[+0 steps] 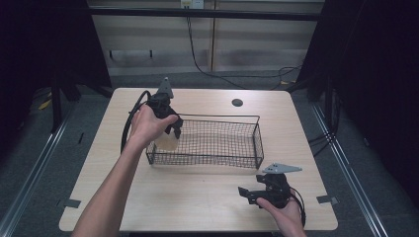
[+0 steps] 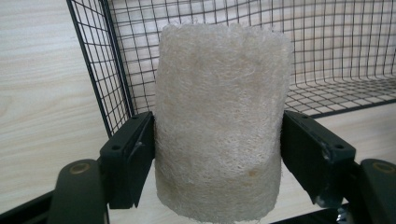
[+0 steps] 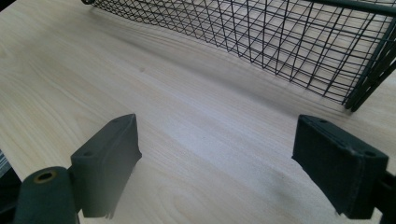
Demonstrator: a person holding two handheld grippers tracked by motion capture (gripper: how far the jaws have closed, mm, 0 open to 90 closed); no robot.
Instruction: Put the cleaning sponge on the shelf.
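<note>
Here, unlabelled loofah (image 2: 219, 126) in left gripper (image 2: 217, 154), over basket (image 2: 336, 70).

No readable text, label, brand, number or sign anywhere. Checked the pale fibrous sponge (image 2: 219, 126) clamped in the left tool (image 2: 217, 163): bare fibre, no tag or print. The wire basket (image 1: 210, 160) ahead of that tool carries no label or plate. The tabletop (image 3: 140, 102) under the right tool (image 3: 233, 163) shows wood grain alone, no sticker or marking. The black pads of both tools are unmarked. The grey three-cornered plates on top bear nothing legible in the high view.
</note>
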